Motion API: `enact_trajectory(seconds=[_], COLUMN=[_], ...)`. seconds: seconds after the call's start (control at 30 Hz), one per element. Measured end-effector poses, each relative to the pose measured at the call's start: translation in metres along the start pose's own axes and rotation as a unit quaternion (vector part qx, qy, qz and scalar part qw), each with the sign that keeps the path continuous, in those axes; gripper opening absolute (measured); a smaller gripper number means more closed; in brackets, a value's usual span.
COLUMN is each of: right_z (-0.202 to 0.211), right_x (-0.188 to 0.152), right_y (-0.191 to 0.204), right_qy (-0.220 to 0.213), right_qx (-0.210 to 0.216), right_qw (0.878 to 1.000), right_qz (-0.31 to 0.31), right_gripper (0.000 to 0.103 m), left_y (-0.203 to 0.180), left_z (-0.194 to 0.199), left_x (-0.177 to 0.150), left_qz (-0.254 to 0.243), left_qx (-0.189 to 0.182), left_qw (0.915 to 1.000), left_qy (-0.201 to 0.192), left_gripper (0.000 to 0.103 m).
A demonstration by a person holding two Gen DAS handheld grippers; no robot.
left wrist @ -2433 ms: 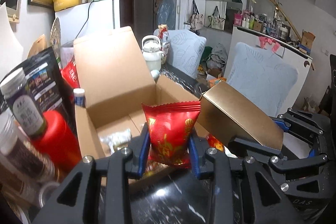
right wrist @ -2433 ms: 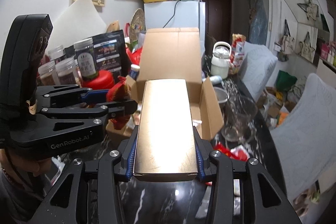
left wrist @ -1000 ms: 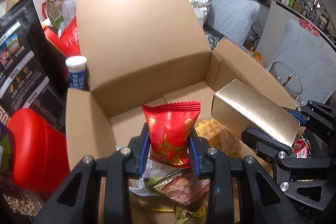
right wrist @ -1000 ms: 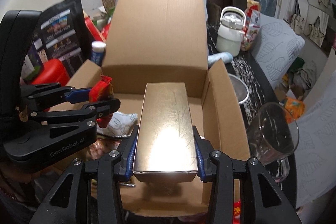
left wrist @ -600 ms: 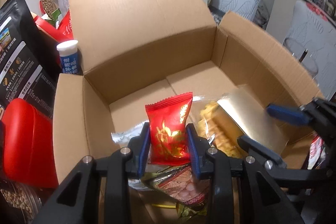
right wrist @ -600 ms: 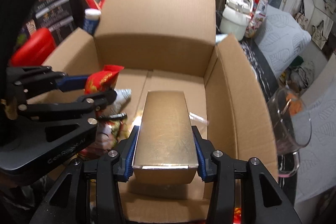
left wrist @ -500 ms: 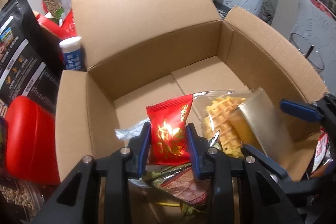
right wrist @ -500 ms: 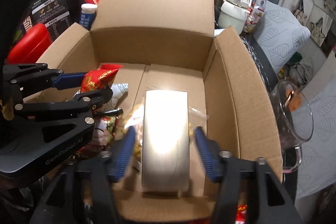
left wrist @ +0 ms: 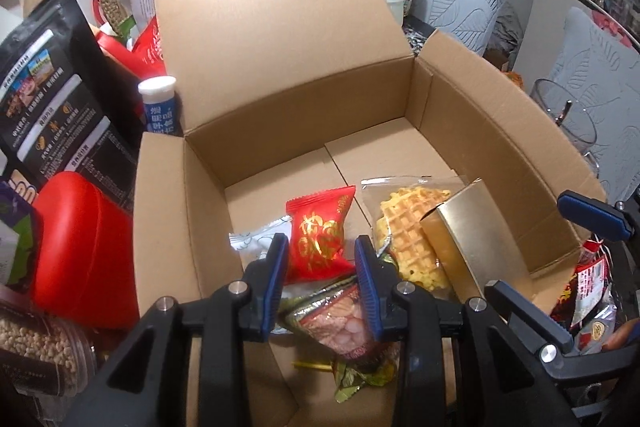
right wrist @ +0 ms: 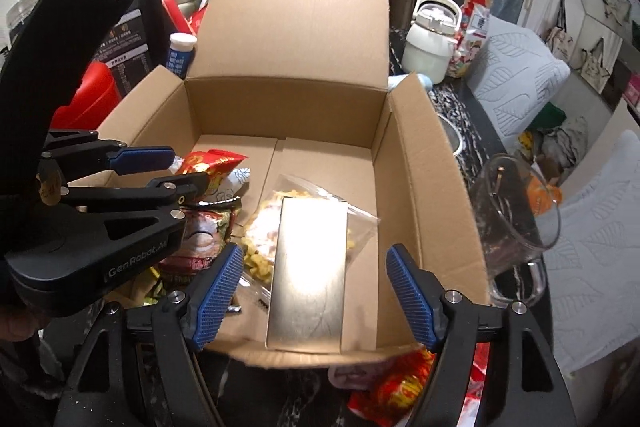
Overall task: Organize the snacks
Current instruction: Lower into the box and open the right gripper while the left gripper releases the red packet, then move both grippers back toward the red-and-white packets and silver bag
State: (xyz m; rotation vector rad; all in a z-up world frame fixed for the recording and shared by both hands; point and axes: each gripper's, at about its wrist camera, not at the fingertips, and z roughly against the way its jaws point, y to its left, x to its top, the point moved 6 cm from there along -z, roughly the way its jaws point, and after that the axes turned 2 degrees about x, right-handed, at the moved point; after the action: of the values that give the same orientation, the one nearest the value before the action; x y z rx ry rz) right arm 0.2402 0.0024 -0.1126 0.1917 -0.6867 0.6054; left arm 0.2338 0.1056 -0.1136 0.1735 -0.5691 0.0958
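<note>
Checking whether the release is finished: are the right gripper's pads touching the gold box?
Apart. The right wrist view shows the right gripper opening, with clear gaps between both blue pads and the gold box.

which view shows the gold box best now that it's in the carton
The right wrist view: the gold box lies face-on, its whole top visible, between the opening right gripper's untouching fingers. The left wrist view shows the gold box only obliquely, near the frame's right side.
</note>
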Motion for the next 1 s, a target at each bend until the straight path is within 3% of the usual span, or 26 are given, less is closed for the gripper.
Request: enact_trajectory(seconds=[0.27, 0.43, 0.73, 0.93, 1.0], right_z=[0.033, 0.051, 0.093, 0.119, 0.127], right_x=[-0.006, -0.009, -0.015, -0.018, -0.021], right_y=[-0.004, -0.010, -0.021, -0.029, -0.031], right_qy=[-0.025, -0.038, -0.073, -0.098, -0.104], right_qx=[-0.015, -0.010, -0.016, -0.034, -0.037], right_qw=[1.000, 0.999, 0.996, 0.994, 0.993], right_qz=[-0.004, -0.018, -0.039, -0.047, -0.047], right_gripper=[0.075, 0.075, 0.075, 0.083, 0.090], left_y=[-0.002, -0.006, -0.015, -0.019, -0.021], left_z=[0.024, 0.054, 0.104, 0.134, 0.143], left_x=[-0.004, -0.009, -0.012, -0.013, -0.015], left_qz=[0.003, 0.005, 0.001, 0.001, 0.001], left_qx=[0.000, -0.024, -0.033, -0.044, -0.048], left_qw=[0.9998, 0.9984, 0.9939, 0.9894, 0.9883], left_qy=[-0.021, -0.051, -0.105, -0.138, -0.145], left_gripper=[0.034, 0.034, 0.034, 0.034, 0.034])
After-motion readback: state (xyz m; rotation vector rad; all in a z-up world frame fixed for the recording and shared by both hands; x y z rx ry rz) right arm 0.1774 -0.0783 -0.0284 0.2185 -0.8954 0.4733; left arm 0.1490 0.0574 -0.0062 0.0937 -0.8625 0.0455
